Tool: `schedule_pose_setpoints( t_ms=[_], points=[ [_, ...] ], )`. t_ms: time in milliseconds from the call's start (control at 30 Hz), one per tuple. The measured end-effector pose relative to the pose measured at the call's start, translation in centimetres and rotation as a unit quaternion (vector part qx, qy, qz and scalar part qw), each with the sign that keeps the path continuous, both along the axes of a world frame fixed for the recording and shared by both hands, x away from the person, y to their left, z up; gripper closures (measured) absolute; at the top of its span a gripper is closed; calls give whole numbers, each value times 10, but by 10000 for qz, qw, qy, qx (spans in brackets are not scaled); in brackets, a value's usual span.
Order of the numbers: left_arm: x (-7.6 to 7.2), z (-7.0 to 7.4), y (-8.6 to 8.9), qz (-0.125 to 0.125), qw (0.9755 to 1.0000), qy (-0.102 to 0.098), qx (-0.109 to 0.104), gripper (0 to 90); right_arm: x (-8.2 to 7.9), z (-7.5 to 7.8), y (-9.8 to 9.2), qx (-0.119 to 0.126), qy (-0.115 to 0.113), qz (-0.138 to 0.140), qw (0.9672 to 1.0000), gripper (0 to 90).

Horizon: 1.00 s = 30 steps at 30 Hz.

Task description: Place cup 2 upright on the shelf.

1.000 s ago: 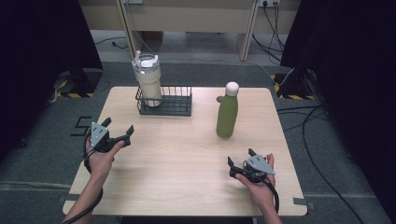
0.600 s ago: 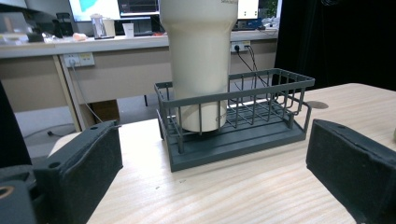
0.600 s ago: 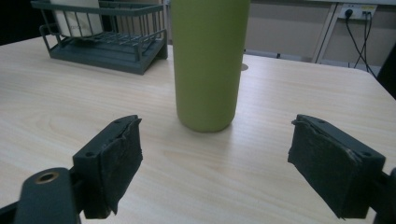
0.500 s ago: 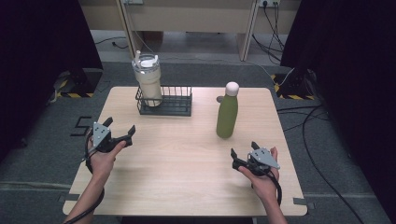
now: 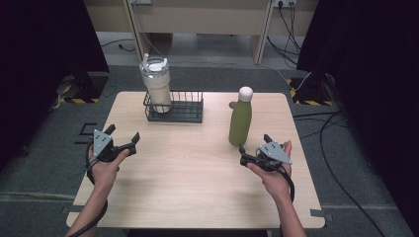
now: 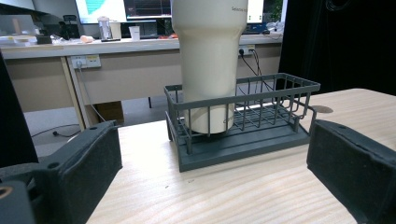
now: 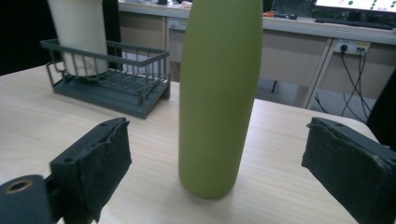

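The right gripper [image 5: 255,148] now sits higher in the frame, closer to the green bottle [image 5: 240,122]; the left gripper [image 5: 121,138] drifts slightly lower.

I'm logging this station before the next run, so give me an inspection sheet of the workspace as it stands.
Surface: light wooden table, no spills seen.
Job's things: green bottle upright with a white cap, standing apart from the wire rack; cream tumbler upright in the rack's left end.
Clutter: nothing seen.
Grippers: right gripper open, its jaws either side of the bottle in the right gripper view, not touching it; left gripper open, pointed at the rack.
Cables: one trails from each gripper; more lie on the floor at right.
Surroundings: desks behind, black curtains at both sides, grey floor.
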<state>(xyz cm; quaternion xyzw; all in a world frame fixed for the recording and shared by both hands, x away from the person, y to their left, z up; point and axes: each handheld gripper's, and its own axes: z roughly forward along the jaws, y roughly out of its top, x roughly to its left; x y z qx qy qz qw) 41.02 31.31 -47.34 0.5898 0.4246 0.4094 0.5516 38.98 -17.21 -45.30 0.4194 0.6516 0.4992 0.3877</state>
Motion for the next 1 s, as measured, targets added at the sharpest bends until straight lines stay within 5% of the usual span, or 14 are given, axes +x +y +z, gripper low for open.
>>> schedule_pose_setpoints(
  t_ms=[333, 633, 1000],
  points=[
    [0, -1, -3, -30, 10000, 21, 51, 21, 43, 21, 8, 139, -273, -51, 9995, 156],
    [1, -1, -4, -58, 10000, 23, 48, 20, 74, 24, 18, 85, -161, -8, 9998, 158],
    [1, -1, -4, -57, 10000, 31, 53, 19, 92, 18, 26, 120, -42, -9, 9999, 168]
  ],
)
